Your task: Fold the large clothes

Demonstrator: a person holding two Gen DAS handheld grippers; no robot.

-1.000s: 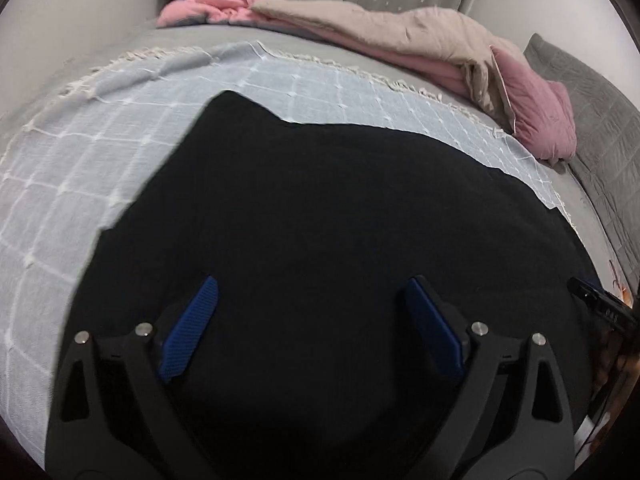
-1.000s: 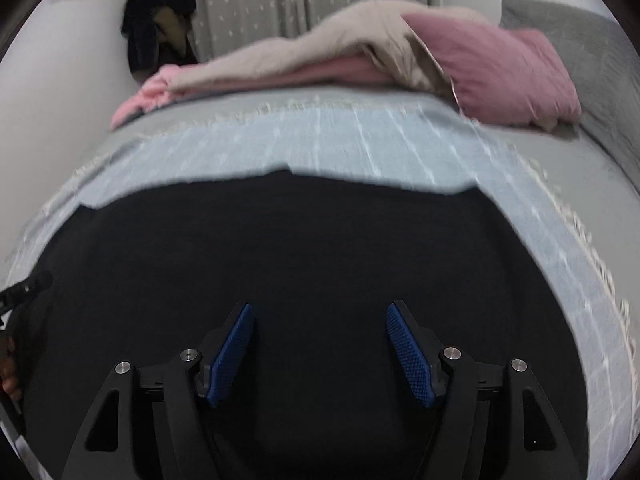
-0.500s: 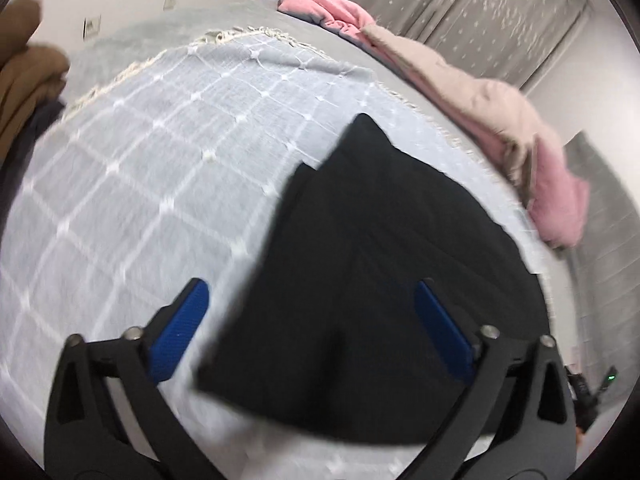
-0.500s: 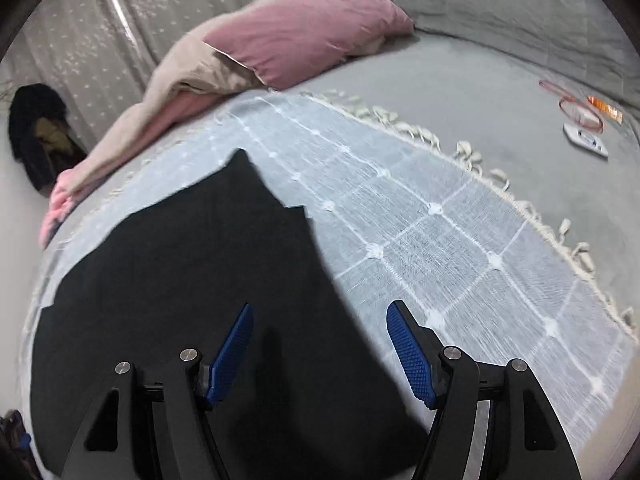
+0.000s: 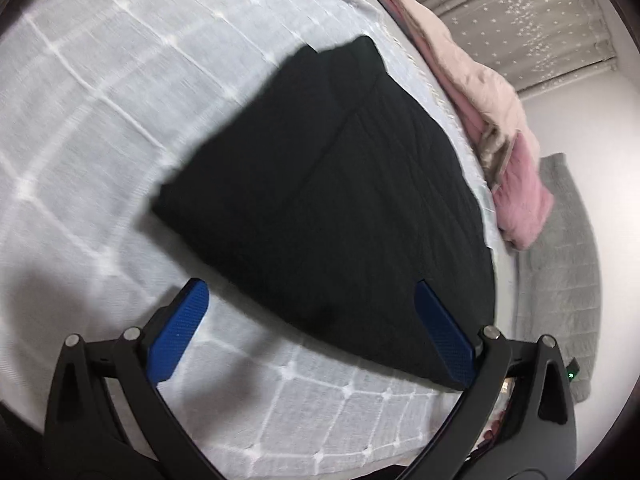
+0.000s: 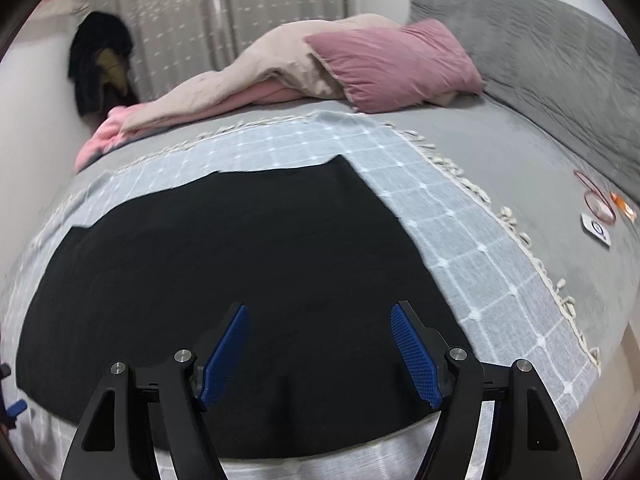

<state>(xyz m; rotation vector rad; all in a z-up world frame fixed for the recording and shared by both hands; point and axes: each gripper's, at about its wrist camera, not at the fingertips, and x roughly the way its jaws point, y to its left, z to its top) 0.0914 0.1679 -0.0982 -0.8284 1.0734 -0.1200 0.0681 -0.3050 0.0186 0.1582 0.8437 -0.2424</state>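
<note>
A large black garment point(image 5: 320, 200) lies flat and folded on a pale blue checked blanket point(image 5: 80, 100) on the bed. My left gripper point(image 5: 308, 296) hangs over the garment's near edge, jaws wide open, its blue pads touching nothing. From the right wrist view the same black garment point(image 6: 224, 272) spreads across the checked blanket point(image 6: 460, 240). My right gripper point(image 6: 318, 316) hovers above the garment's near edge; its jaws are opening and only the flat cloth below shows between the blue pads, unpressed.
A beige and pink duvet point(image 6: 248, 76) and a pink pillow point(image 6: 392, 64) lie at the far side. A grey pillow point(image 6: 540, 52) sits at the right. A red hoop and a small white card point(image 6: 596, 220) rest on the grey sheet point(image 6: 500, 152). Dark clothes point(image 6: 100, 60) hang by the curtain.
Both grippers have pulled back from over the garment's middle toward its near edge. The left view has rolled and swung left, showing more blanket. The right gripper has risen and opened slightly.
</note>
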